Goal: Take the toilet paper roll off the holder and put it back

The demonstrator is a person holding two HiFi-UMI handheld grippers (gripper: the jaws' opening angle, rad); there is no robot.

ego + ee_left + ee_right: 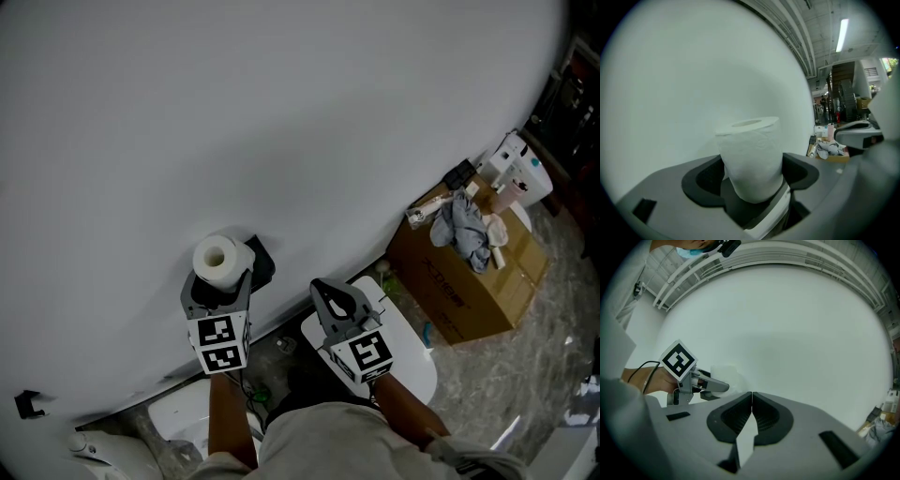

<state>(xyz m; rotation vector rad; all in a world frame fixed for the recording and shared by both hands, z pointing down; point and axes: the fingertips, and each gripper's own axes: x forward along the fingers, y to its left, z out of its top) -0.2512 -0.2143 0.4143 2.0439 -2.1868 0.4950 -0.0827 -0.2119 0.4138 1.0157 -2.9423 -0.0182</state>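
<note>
Left hand-held gripper (221,284): pointed at the wall, jaws spread wide and clamped on the toilet paper roll, with a jaw against the paper on each side (its own view shows this best).

Toilet paper roll (222,257): right at the wall, standing between the left jaws with the core hole facing up. The paper looks embossed and a bit squished near the bottom.

Holder (262,264): black piece on the wall, just beside the roll on its right and touching it. How the roll sits on it I can't make out from the head view.

Wall (281,122): plain white, fills most of every view.

Right hand-held gripper (330,292): well clear of the roll, off to its right, aimed at bare wall. Jaws are pressed together with nothing in them. Its view catches the left gripper and a bit of the roll off to the left.

Cardboard box (464,286): on the floor (525,366) against the wall, far right.

Grey cloth (462,228): crumpled on top of the box, with some small bits around it too blurry to name.
</note>
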